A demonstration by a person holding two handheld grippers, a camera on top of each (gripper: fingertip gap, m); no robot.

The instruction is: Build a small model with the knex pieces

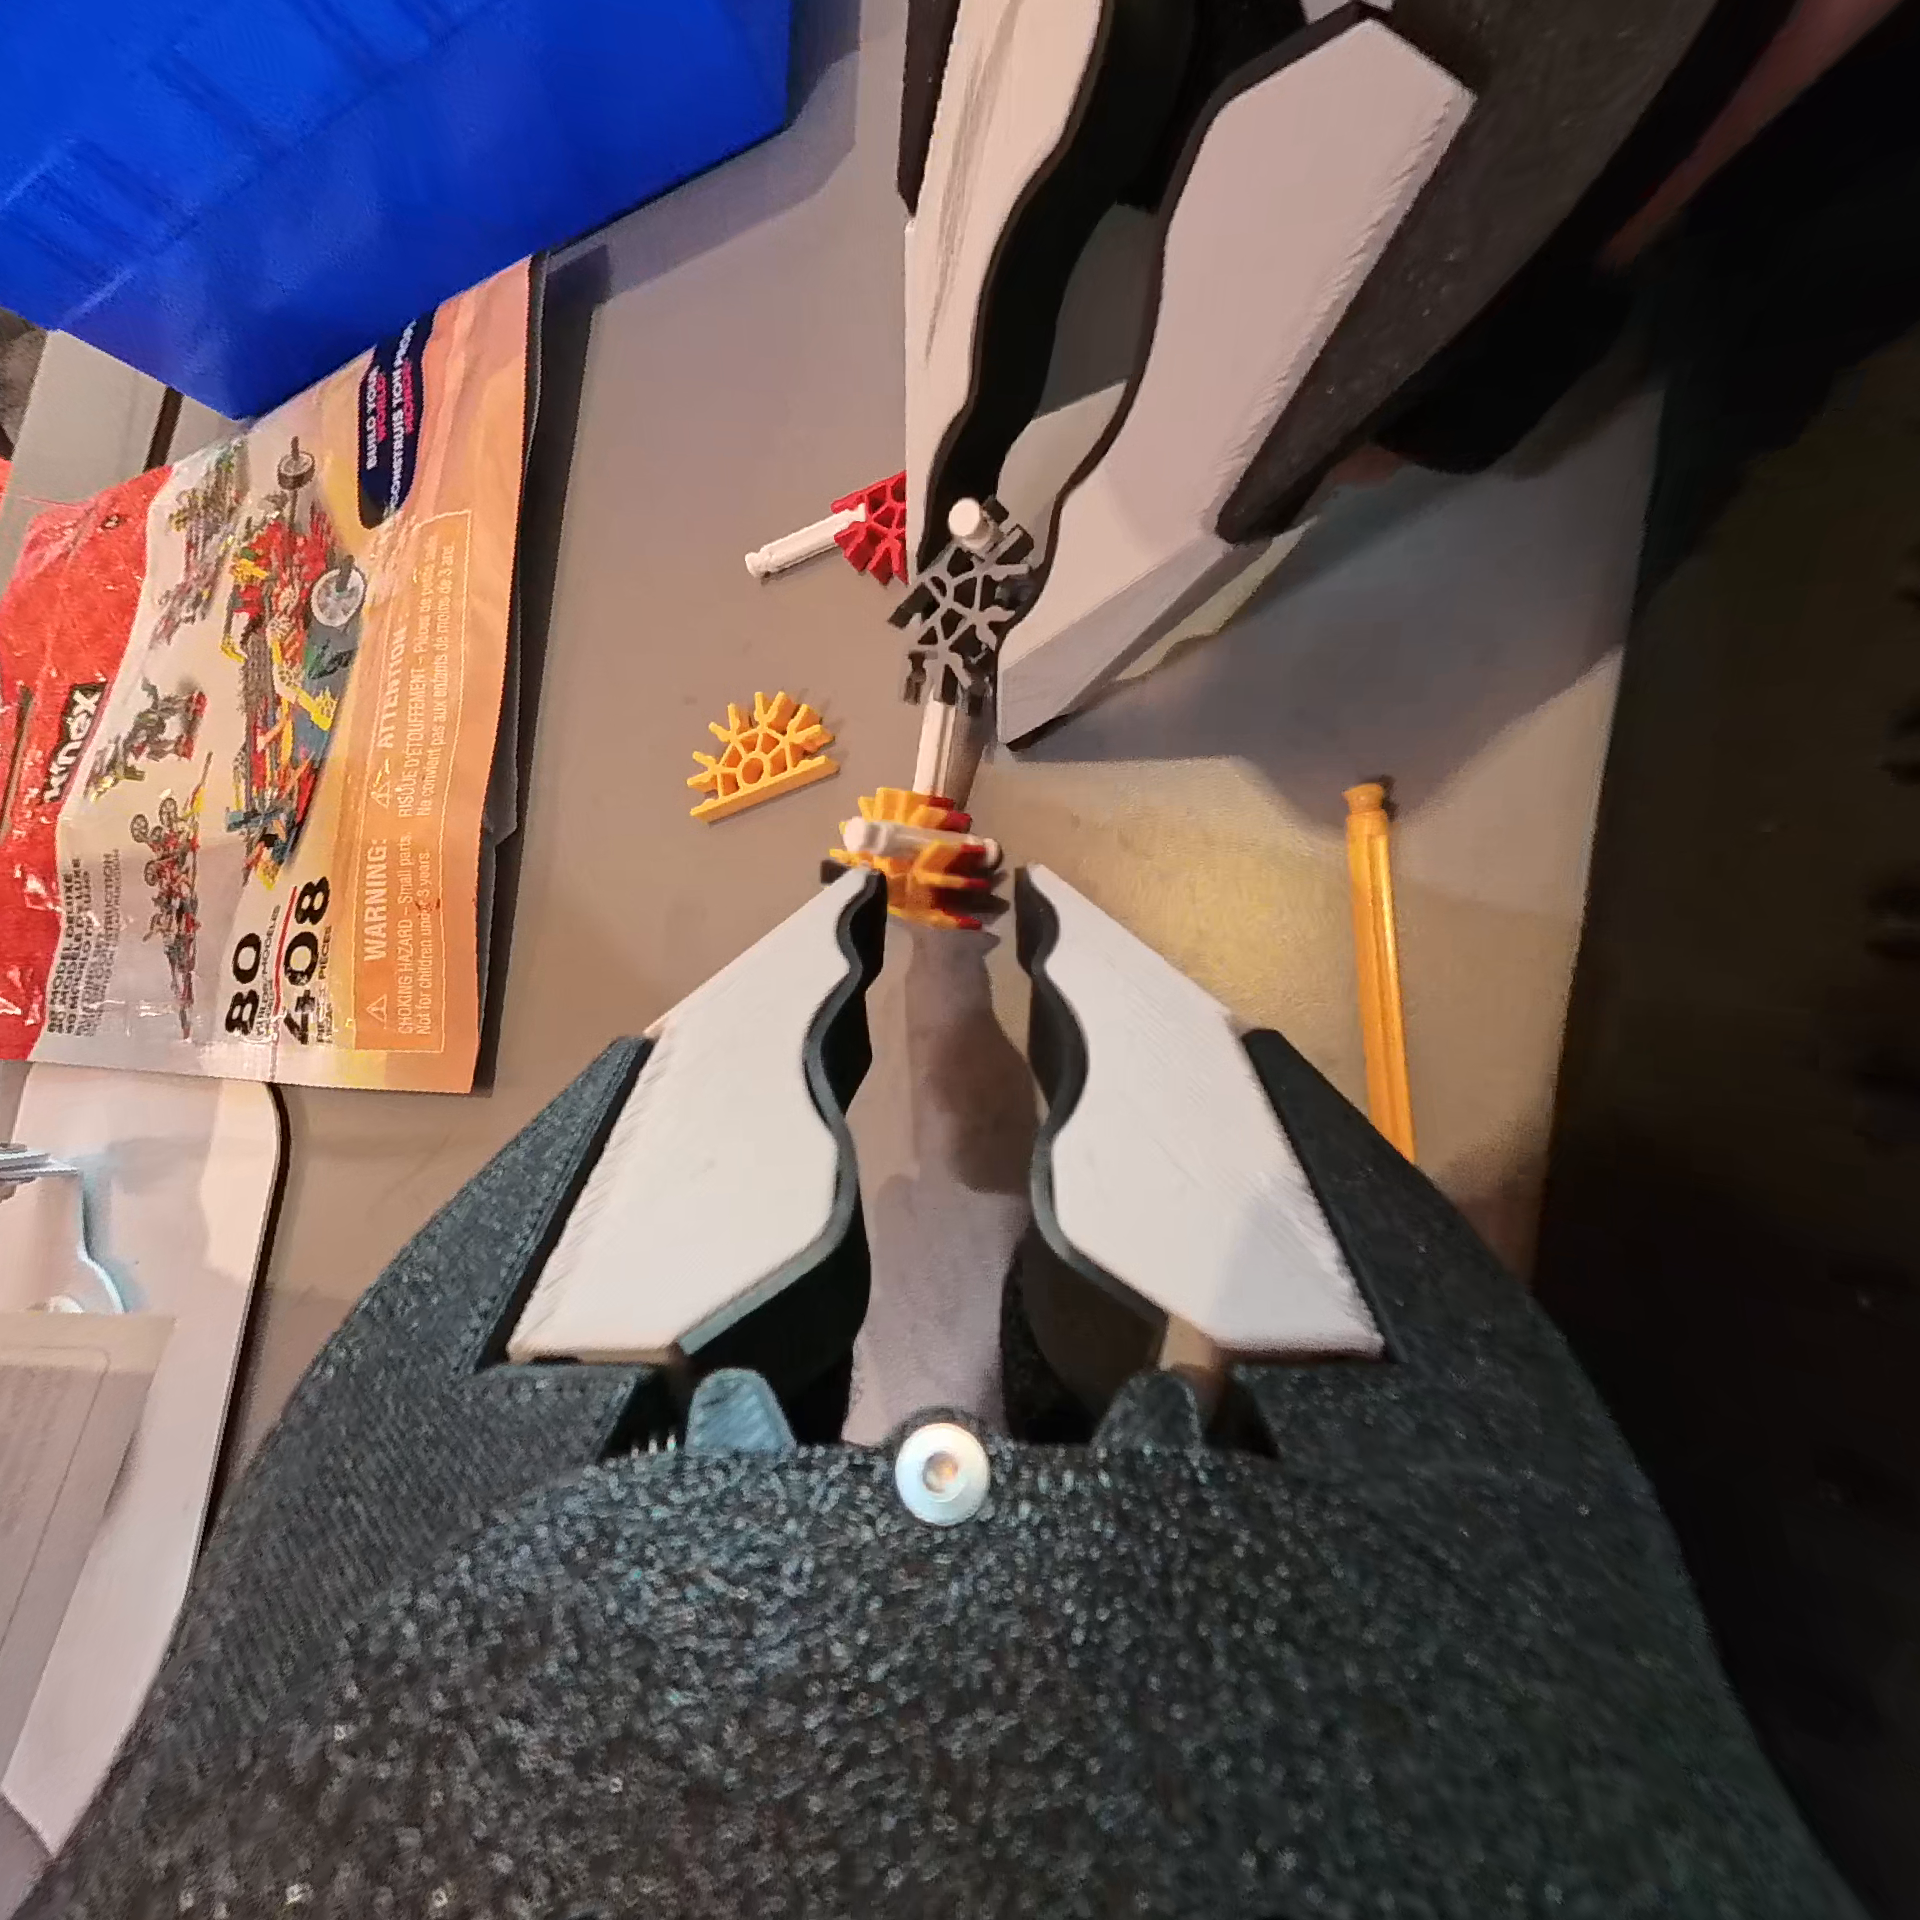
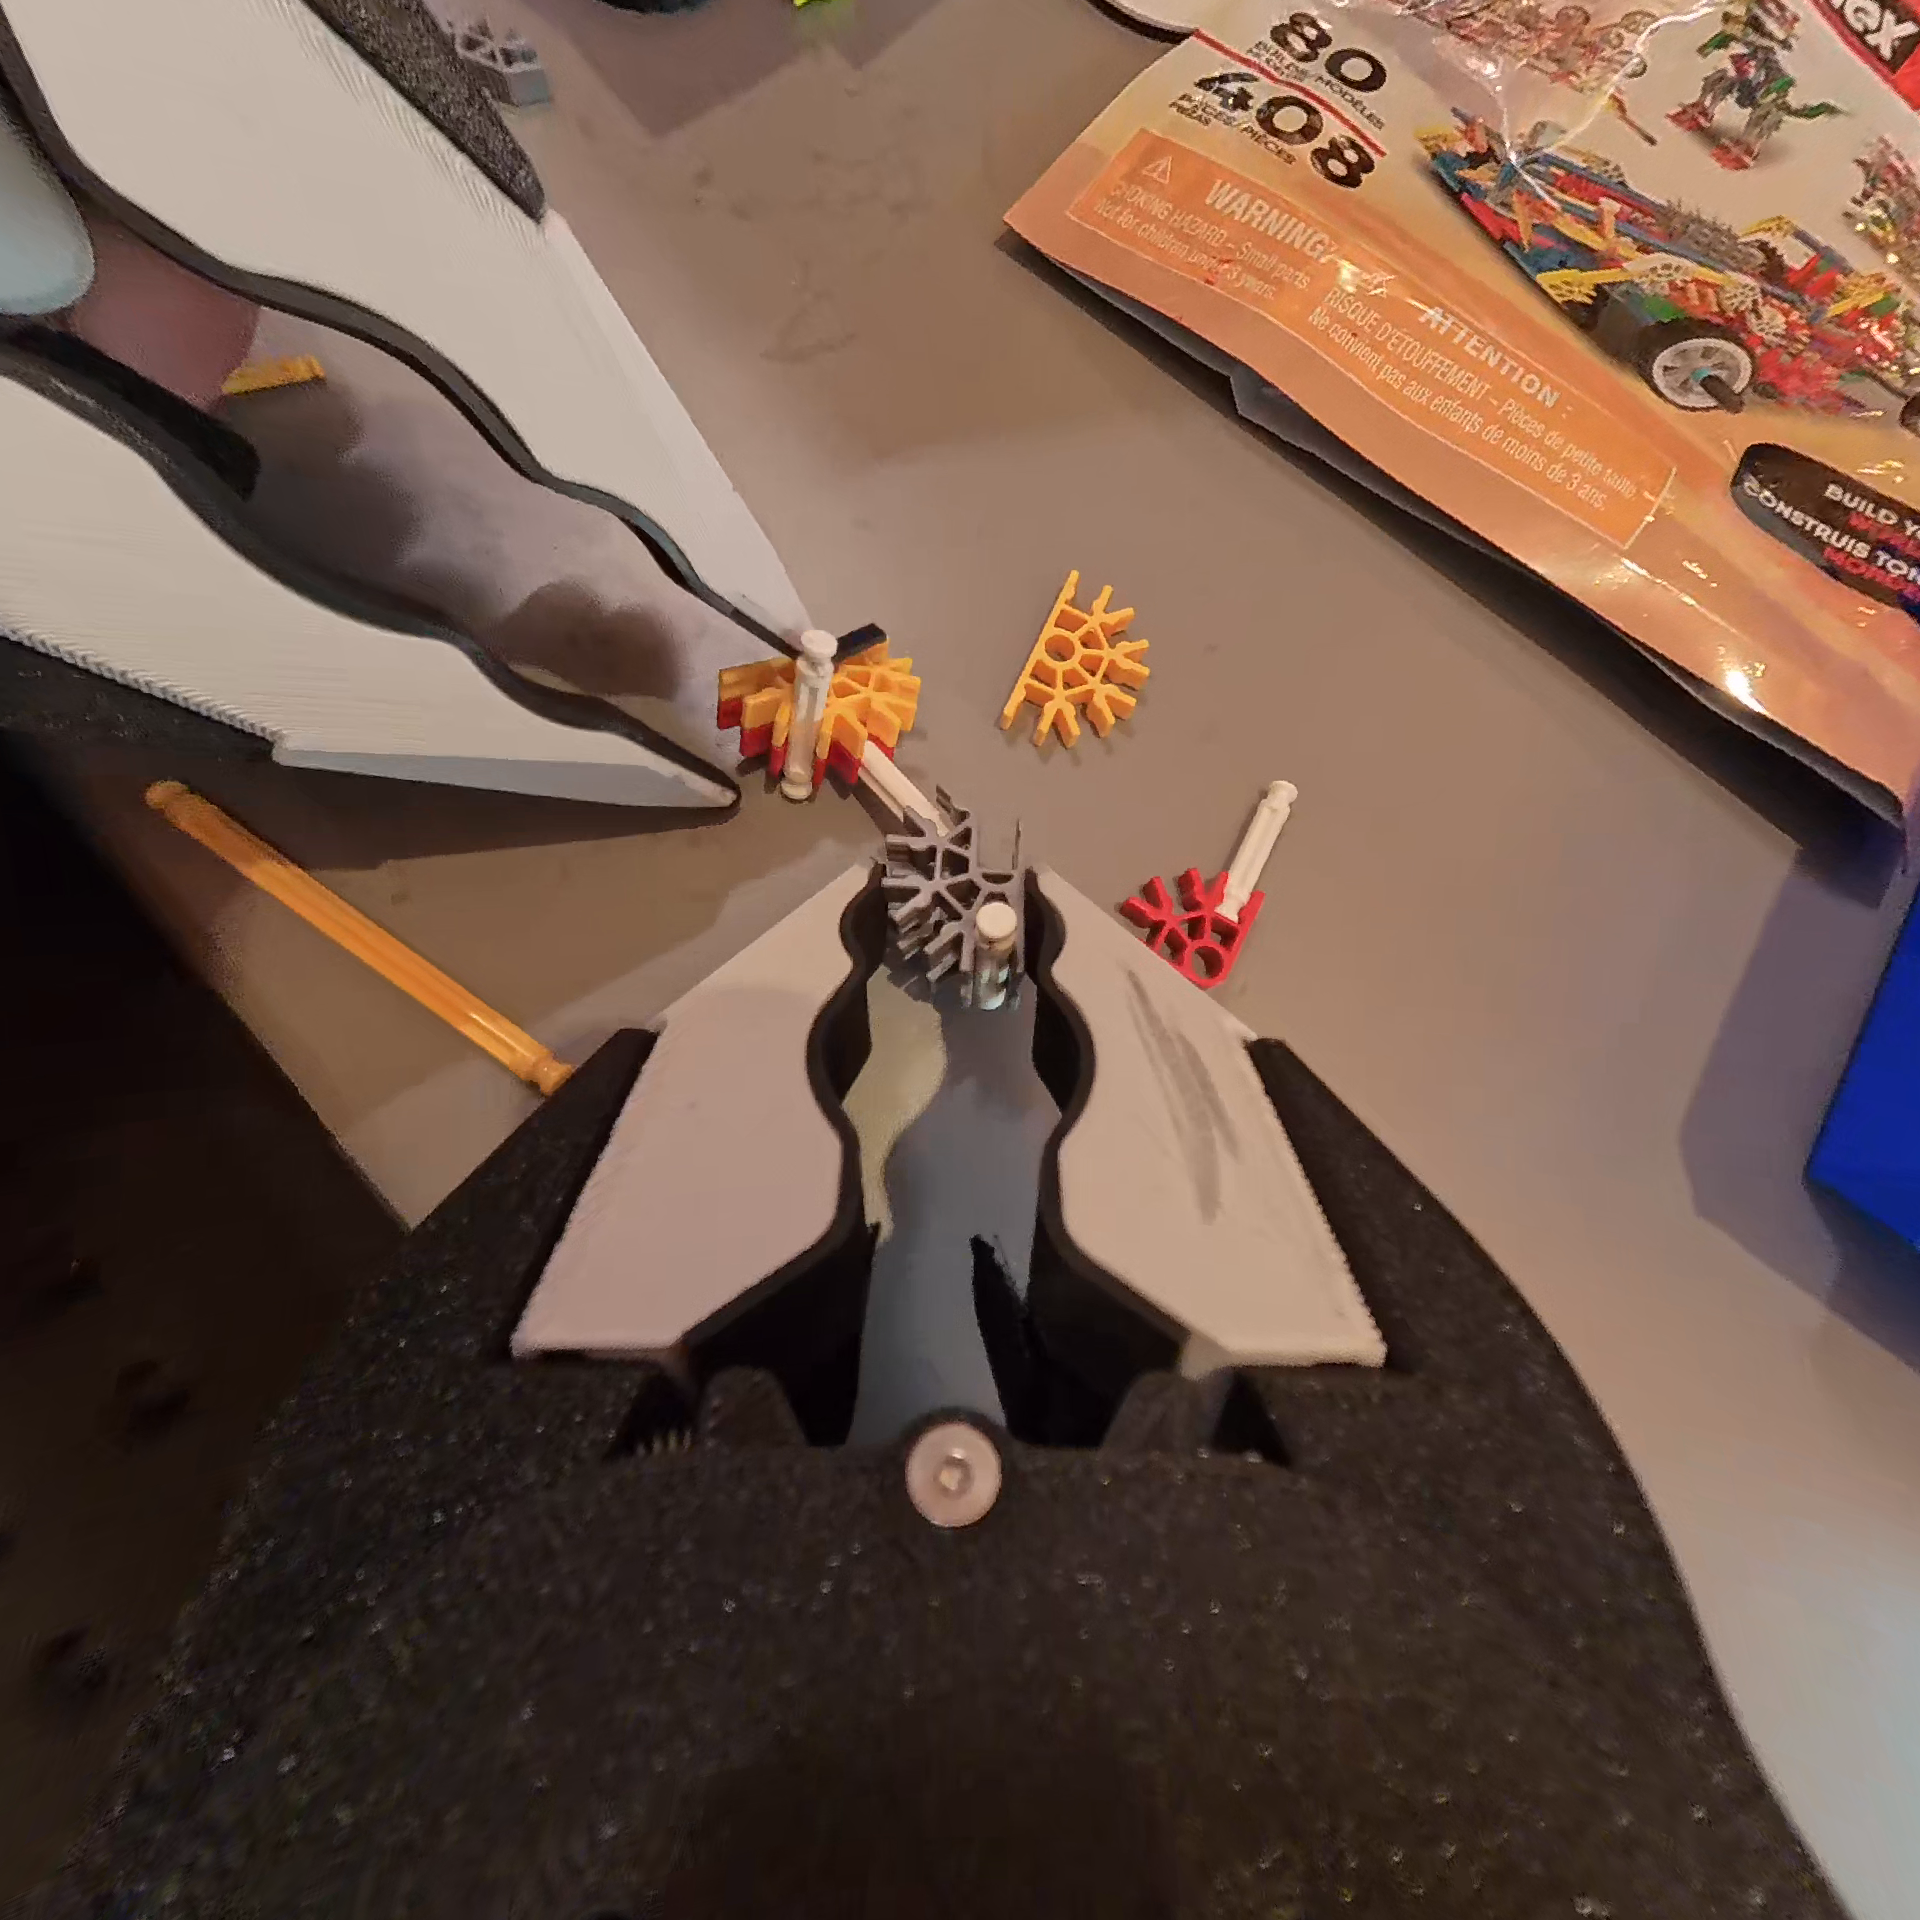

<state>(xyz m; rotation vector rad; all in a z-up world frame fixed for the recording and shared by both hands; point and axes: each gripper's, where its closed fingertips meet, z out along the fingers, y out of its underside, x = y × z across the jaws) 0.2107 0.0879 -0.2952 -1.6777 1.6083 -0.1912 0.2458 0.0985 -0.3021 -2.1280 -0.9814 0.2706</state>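
Observation:
My left gripper (image 1: 943, 883) is shut on a stack of yellow and red connectors (image 1: 920, 868) with a short white rod across it. A white rod (image 1: 940, 748) joins this stack to a grey snowflake connector (image 1: 956, 613). My right gripper (image 2: 951, 878) is shut on that grey connector (image 2: 940, 888), which has a white rod end (image 2: 995, 925) clipped in it. In the right wrist view the left gripper (image 2: 753, 714) comes in from the upper left, around the yellow and red stack (image 2: 831, 696). The whole assembly sits just above the grey table (image 1: 675, 416).
A loose yellow half-round connector (image 1: 764, 753) (image 2: 1075, 660), a red connector with a white rod (image 1: 831, 525) (image 2: 1195, 920) and a long orange rod (image 1: 1377, 956) (image 2: 343, 925) lie nearby. A printed toy packet (image 1: 260, 727) (image 2: 1507, 312) and a blue box (image 1: 312, 156) (image 2: 1870, 1091) lie beyond. My hands' fingertips stand some 4 cm from each other.

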